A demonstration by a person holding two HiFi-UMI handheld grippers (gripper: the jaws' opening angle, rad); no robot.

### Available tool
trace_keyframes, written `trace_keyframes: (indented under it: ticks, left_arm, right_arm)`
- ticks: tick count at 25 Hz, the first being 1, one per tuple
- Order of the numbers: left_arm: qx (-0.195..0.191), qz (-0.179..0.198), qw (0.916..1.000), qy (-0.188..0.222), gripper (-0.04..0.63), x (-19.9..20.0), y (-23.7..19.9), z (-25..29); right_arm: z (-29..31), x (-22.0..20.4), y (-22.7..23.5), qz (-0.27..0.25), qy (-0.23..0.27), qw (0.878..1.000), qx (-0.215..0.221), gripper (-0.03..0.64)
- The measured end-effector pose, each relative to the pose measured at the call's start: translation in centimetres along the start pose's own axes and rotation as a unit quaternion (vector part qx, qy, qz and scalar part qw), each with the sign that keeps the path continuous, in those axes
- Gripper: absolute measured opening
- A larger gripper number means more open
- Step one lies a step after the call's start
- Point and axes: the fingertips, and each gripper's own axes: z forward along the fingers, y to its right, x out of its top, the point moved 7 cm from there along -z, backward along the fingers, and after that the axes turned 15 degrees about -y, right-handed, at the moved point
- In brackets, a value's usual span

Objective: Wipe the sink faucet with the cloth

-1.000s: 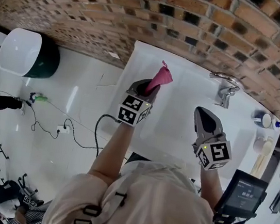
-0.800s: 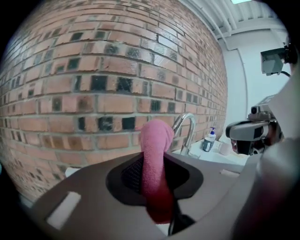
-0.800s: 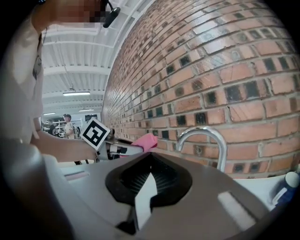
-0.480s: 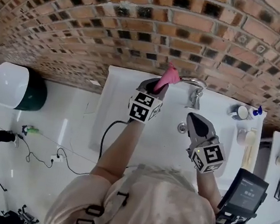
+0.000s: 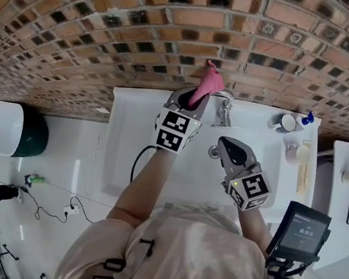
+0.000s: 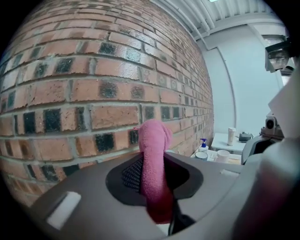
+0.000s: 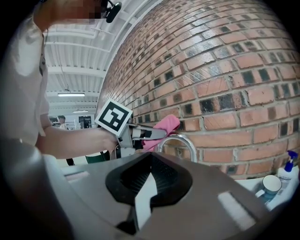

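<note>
While the right gripper (image 5: 221, 141) hangs over the sink (image 5: 127, 154) with its jaws closed on nothing, the left gripper (image 5: 192, 99) beyond it is clenched on the pink cloth (image 5: 207, 85). The cloth's free end sticks up just beside the faucet (image 5: 224, 108) arch; contact cannot be told. Behind stands the brick wall (image 5: 177, 32).
</note>
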Motion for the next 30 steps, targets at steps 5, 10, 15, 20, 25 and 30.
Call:
trace_keyframes:
  ticks: [5,10,15,20,25,30]
  left_arm:
    - [0.000,0.083,0.9965,0.011,0.089,2.0,3.6,2.0]
    - [-0.070,0.119,0.9900,-0.031,0.088,0.3,7.0,6.8]
    - [-0.077,0.100,0.9861,-0.107,0.087,-4.5,5.3,10.1]
    - [-0.099,0.078,0.9837,-0.129,0.089,-5.6,6.7,10.8]
    - [-0.109,0.061,0.9909,-0.050,0.089,-2.5,7.2,5.8]
    - [-0.042,0.052,0.9973,0.029,0.089,-0.2,3.5,-0.4]
  right_arm:
    - [-1.2,-1.3,0.4,0.019,-0.005,1.000,-0.022,-0.008]
    - [-1.7,-2.7,1.2,0.043,-0.018,0.997,-0.059,-0.008]
    - [-0.5,-3.2,1.1,0.058,-0.022,0.996,-0.068,-0.008]
    - [-1.9,-4.1,1.4,0.080,-0.023,0.993,-0.084,-0.008]
    - [-1.3,-3.1,0.6,0.063,-0.014,0.995,-0.070,-0.008]
    - [0.8,-0.9,-1.0,0.036,-0.011,0.998,-0.047,-0.008]
